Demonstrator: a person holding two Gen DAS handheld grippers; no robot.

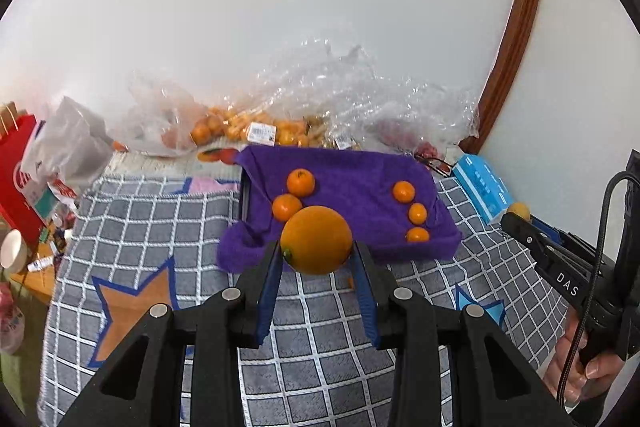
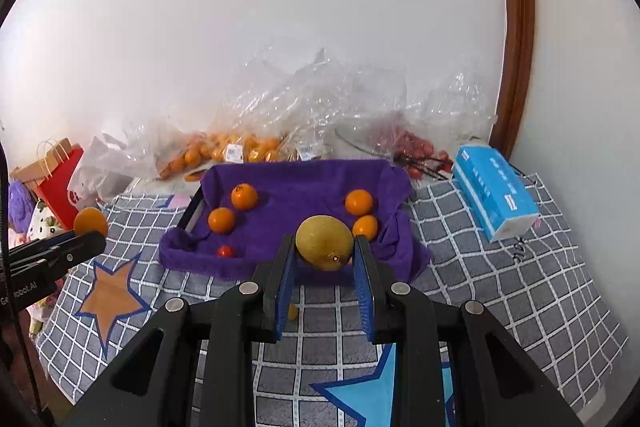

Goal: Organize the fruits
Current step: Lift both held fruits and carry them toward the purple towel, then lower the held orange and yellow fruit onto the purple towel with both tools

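My left gripper is shut on a large orange, held in the air in front of a tray lined with a purple towel. On the towel lie two tangerines at the left and three smaller ones at the right. My right gripper is shut on a yellow-green lemon, also above the tray's near edge. In the right wrist view a small red tomato lies near the tray's front left. Each gripper shows at the edge of the other's view.
Clear plastic bags with several tangerines and red fruit lie against the wall behind the tray. A blue tissue box sits at the right. A red paper bag stands at the left. The grey checked cloth covers the surface.
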